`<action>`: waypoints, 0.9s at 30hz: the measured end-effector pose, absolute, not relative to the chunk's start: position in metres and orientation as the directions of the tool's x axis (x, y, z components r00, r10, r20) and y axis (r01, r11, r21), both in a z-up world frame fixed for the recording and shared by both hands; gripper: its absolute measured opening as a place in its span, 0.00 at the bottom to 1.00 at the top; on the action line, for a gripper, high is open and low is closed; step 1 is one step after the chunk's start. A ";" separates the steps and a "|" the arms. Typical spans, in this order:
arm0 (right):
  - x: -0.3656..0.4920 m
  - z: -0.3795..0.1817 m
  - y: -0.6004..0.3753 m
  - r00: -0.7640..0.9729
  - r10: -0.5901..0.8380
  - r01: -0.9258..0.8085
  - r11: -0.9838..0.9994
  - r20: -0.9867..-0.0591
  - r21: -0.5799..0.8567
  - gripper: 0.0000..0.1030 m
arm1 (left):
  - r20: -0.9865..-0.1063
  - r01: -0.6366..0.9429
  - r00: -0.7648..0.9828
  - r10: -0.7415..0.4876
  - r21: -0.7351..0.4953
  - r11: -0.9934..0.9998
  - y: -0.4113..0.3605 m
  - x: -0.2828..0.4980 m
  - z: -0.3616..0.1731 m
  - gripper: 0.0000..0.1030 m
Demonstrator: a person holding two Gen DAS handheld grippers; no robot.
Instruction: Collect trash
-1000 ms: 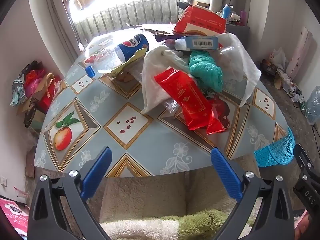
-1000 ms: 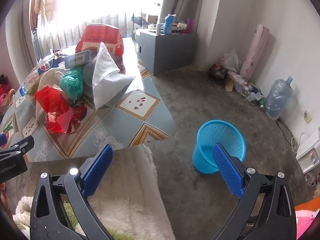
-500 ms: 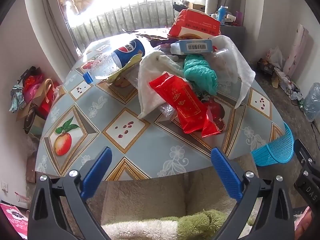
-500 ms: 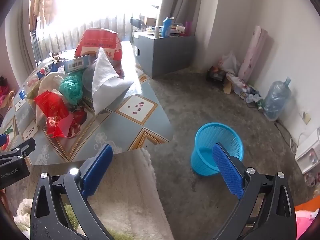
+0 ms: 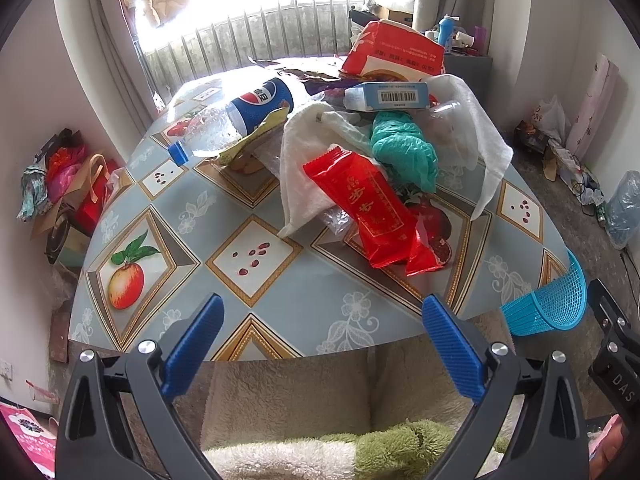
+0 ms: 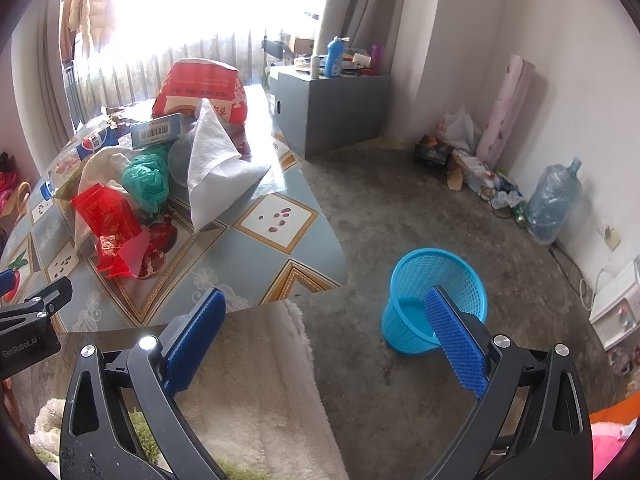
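Left wrist view, left gripper (image 5: 322,342) jaws spread wide and empty at the table (image 5: 256,312) edge, red wrapper (image 5: 368,208) fronting the trash pile, right wrist view, right gripper (image 6: 328,336) also released, blue basket (image 6: 412,324) on the floor beside the table

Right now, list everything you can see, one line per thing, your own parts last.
table: 1, blue-grey fruit-print cloth, ahead.
wrapper: 1, red, front of pile.
plastic bag: 1, teal, crumpled behind the wrapper.
cloth: 1, white, under the wrapper.
bottle: 1, clear, blue label and cap, lying left of the pile.
small box: 1, blue-white, barcode up, atop the pile.
large bag: 1, red, back of table.
basket: 1, blue mesh, on the floor right of the table.
water jug: 1, bluish, by the right wall.
left gripper: open, empty.
right gripper: open, empty.
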State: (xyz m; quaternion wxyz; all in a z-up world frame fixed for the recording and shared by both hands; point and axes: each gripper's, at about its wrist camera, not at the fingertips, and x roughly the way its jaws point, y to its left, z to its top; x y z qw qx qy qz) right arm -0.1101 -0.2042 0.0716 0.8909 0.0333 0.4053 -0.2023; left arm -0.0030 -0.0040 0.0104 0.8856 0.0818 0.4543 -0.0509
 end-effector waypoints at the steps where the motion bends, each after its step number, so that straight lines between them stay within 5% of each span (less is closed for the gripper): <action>1: -0.110 0.071 -0.203 0.590 -0.335 0.387 0.916 -0.735 -0.106 0.92 | -0.813 0.165 0.581 -0.016 0.098 0.981 -0.004 -0.003 0.010 0.94; 27: -0.107 0.067 -0.200 0.603 -0.331 0.384 0.918 -0.725 -0.100 0.92 | -0.814 0.156 0.581 -0.012 0.097 0.983 0.001 -0.002 0.010 0.94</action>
